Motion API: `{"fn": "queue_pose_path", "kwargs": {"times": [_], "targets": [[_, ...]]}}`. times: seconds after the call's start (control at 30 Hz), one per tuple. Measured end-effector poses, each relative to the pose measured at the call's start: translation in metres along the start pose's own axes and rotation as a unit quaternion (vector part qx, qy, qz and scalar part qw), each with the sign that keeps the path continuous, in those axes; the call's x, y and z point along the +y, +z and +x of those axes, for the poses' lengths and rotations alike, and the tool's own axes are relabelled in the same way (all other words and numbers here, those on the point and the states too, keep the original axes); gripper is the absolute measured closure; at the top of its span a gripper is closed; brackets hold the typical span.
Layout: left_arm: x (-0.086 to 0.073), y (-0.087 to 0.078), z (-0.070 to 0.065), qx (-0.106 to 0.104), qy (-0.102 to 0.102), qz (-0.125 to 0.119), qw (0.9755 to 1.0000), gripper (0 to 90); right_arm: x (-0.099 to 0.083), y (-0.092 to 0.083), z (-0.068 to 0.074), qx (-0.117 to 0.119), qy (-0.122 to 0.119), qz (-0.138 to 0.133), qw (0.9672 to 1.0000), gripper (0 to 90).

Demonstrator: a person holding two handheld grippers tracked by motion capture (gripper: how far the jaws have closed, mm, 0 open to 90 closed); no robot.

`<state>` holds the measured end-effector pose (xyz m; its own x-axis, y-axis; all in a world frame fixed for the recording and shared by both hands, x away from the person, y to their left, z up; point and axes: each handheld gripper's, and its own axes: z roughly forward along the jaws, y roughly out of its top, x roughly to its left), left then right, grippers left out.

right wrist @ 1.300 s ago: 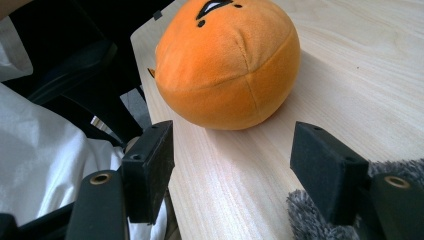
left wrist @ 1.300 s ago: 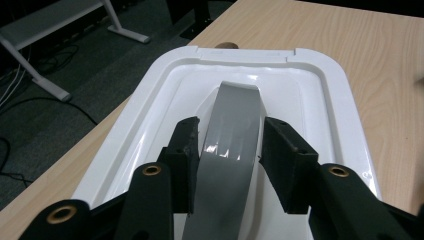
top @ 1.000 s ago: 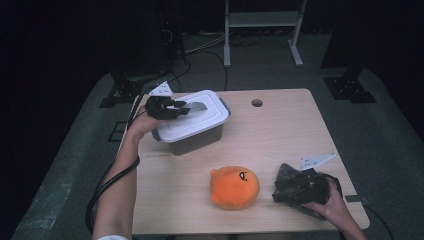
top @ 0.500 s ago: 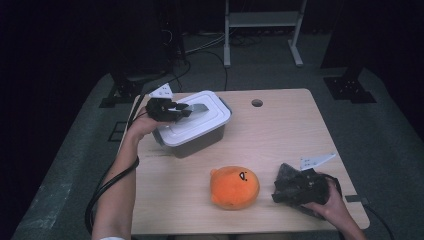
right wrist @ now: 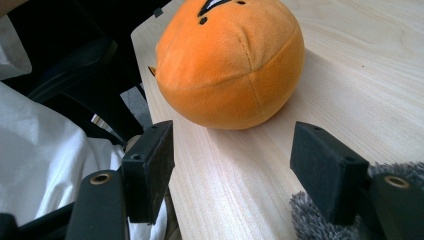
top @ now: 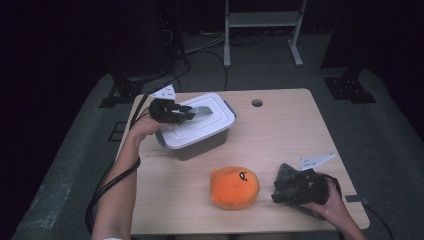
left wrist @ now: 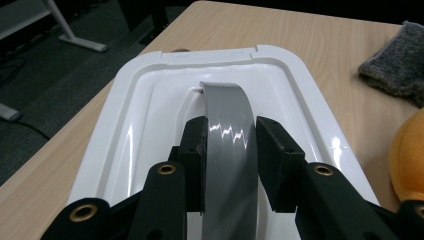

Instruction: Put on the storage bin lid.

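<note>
A white lidded box [top: 200, 135] stands at the table's back left. My left gripper [top: 187, 114] reaches over it, jaws shut on the grey arched handle [left wrist: 227, 115] of the lid [left wrist: 150, 100]; both pads press the handle's sides. An orange plush ball [top: 234, 186] with a stitched face lies at the front middle. My right gripper [top: 280, 192] rests at the front right on a grey fuzzy cloth [top: 287, 172] and points at the plush [right wrist: 230, 65]. Its jaws stand open with bare table between them [right wrist: 232, 175].
The wooden table [top: 280, 135] has a round cable hole [top: 257, 103] near its back edge. Cables and a white shelf frame [top: 262, 20] are on the dark floor behind. The table's near edge and the person's white garment [right wrist: 40, 165] lie close to the right gripper.
The box in the left gripper's hold has shifted slightly, its near side showing a little lower in the picture. The right gripper and the plush have not moved.
</note>
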<state>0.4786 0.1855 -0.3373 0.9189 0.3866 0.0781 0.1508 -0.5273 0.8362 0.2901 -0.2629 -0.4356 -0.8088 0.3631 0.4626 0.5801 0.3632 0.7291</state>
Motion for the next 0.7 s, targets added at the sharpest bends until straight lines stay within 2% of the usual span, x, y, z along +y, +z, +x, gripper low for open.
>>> {"fn": "queue_pose_path", "kwargs": {"times": [0.27,0.7], "targets": [[0.008,0.009,-0.008,-0.025,0.011,0.004,0.9996,66.6,0.0,0.0,0.0,0.0,-0.001,0.002,1.0,32.8],[0.019,0.024,-0.021,-0.05,0.029,0.009,0.9983,66.5,0.0,-0.001,0.001,0.0,-0.001,0.001,1.0,32.8]]}}
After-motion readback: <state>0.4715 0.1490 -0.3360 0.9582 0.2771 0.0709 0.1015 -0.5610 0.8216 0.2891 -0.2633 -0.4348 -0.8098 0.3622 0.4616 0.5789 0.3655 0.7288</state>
